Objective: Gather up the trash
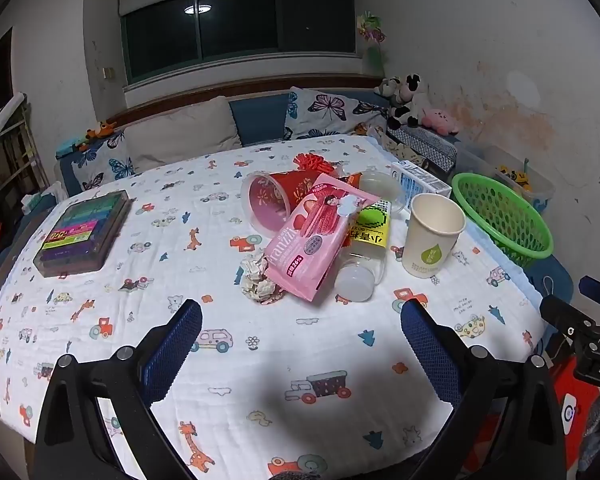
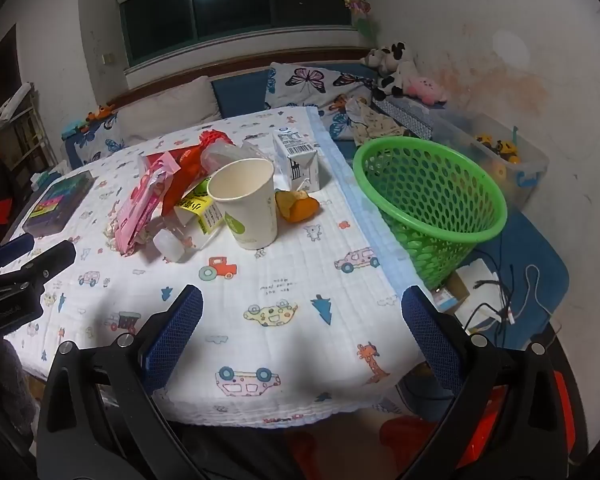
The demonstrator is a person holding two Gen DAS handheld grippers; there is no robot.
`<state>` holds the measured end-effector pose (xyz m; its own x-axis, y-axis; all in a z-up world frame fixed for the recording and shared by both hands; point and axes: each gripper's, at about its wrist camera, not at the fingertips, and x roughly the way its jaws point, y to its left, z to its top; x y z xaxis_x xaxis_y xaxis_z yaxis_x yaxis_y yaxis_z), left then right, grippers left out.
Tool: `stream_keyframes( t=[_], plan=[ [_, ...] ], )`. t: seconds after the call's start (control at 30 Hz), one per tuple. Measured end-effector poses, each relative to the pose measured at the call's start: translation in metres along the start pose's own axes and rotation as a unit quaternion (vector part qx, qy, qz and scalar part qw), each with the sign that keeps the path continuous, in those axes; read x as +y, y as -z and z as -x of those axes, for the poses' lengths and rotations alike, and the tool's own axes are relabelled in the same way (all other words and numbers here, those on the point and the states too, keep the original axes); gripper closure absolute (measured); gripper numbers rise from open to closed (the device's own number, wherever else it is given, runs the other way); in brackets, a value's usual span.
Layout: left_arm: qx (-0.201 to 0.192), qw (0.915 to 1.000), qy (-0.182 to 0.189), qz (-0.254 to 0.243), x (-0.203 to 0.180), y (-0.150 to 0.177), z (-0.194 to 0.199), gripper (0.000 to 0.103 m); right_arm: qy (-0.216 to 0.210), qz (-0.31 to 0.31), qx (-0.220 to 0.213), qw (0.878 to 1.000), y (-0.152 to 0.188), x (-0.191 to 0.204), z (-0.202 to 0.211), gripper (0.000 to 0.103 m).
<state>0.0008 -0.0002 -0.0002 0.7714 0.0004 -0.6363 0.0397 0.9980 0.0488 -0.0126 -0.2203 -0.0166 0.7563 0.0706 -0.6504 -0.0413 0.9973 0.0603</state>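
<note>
Desk (image 1: 148, 340) under a cartoon-print cloth stood before a cushioned bench and dark window. Left wrist view: left gripper (image 1: 300, 344) released, nothing between its jaws; trash heaped mid-desk: pink wrapper (image 1: 312, 236), bottle (image 1: 364, 252), paper ball (image 1: 258, 276), cup (image 1: 432, 236) upright. Basket (image 1: 504, 216) at the right edge.

Right wrist view: right gripper (image 2: 302, 330) released, empty; cup (image 2: 248, 204) beside carton (image 2: 298, 158); basket (image 2: 432, 200) tilted off the desk edge.

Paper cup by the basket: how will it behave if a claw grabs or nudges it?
The paper cup looks empty, so probably very light and easy to tip or slide on the cloth. Thin walls likely crush under a hard squeeze. It stands upright, open end up; knocked over, it would probably roll in a curve.
</note>
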Motion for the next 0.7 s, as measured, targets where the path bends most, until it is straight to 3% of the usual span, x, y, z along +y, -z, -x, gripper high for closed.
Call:
stream_keyframes(
  t=[0.7],
  plan=[
    [-0.009, 1.0000, -0.002, -0.001, -0.0007, 0.0023, -0.0005, 0.006, -0.004, 0.000, 0.001, 1.000, 0.0001, 0.0006, -0.0007, 0.004]
  ],
)
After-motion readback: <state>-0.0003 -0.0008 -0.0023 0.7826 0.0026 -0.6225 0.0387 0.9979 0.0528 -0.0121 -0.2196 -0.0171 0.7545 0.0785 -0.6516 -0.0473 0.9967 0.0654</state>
